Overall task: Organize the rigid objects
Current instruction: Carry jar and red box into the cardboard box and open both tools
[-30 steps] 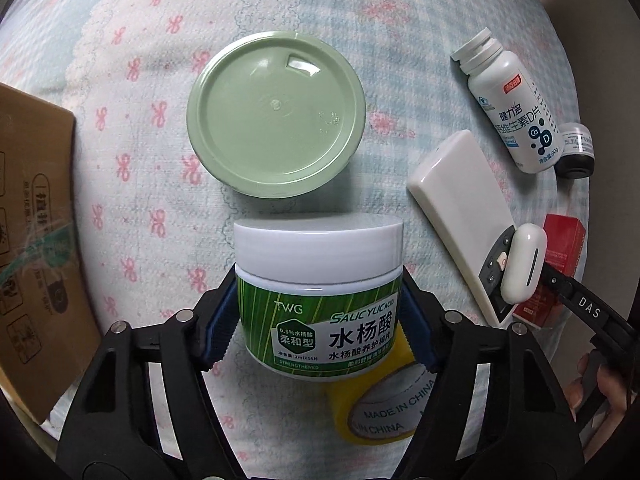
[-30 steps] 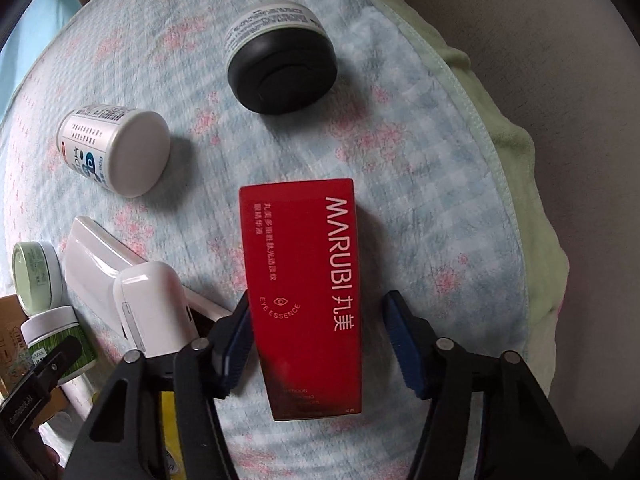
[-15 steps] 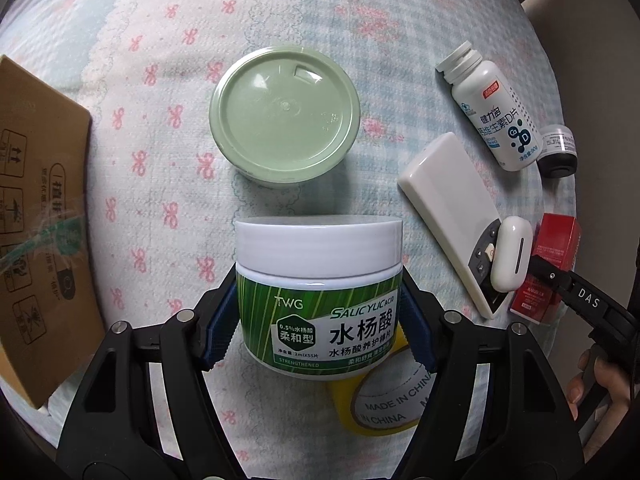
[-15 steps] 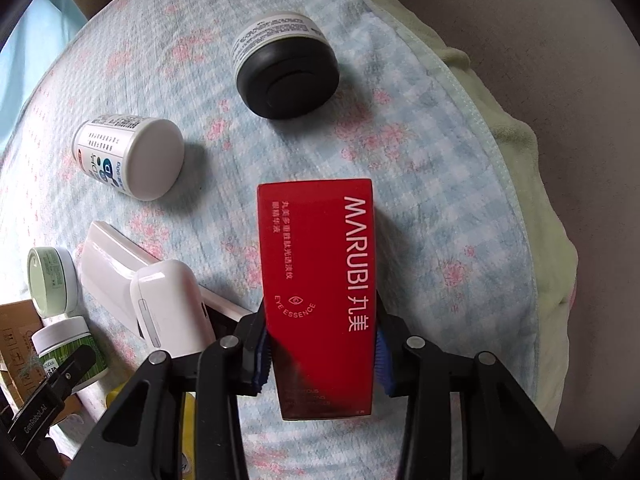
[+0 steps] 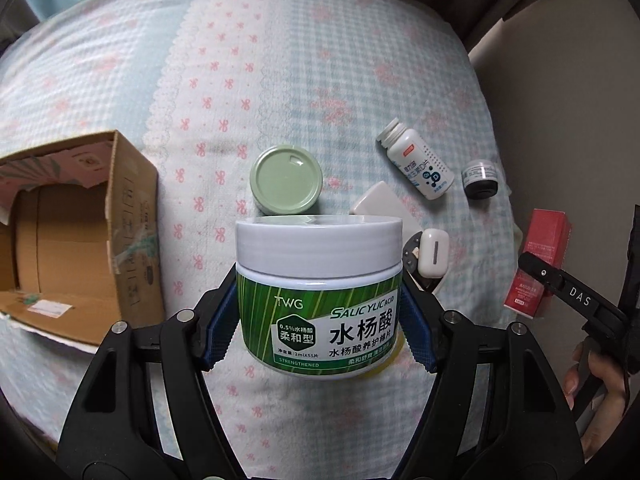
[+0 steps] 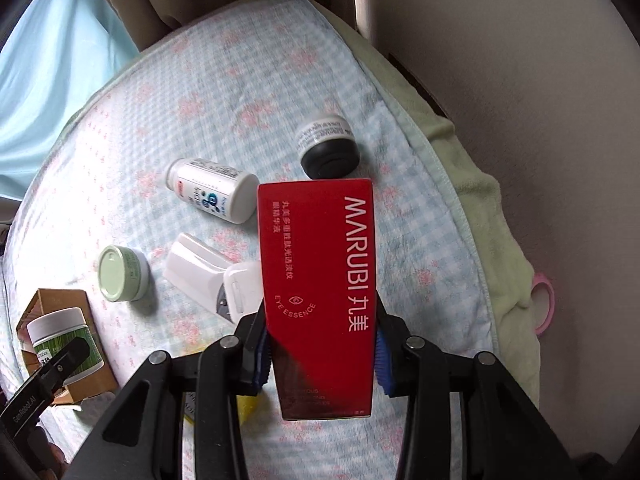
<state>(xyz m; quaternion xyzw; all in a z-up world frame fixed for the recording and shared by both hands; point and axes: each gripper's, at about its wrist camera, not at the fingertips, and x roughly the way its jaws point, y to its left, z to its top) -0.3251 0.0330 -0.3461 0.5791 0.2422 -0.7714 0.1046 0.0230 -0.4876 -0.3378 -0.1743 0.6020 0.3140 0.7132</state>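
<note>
My left gripper (image 5: 318, 320) is shut on a white-lidded green salicylic acid jar (image 5: 318, 292) and holds it lifted above the bed. The jar also shows in the right wrist view (image 6: 64, 340). My right gripper (image 6: 320, 354) is shut on a red MARUBI box (image 6: 320, 280), raised off the bed; the box also shows in the left wrist view (image 5: 538, 260). An open cardboard box (image 5: 76, 236) lies on the bed to the left.
On the checked bedsheet lie a pale green tin (image 5: 286, 180), a white pill bottle (image 5: 420, 168), a small black-capped jar (image 5: 480, 180), a white remote (image 5: 380, 204) with a white earbud case (image 5: 432, 252) on it, and a yellow tape roll mostly hidden under the jar.
Both grippers have risen from the bed with their objects. The right gripper closed on the red box. The left view now takes in the cardboard box.
</note>
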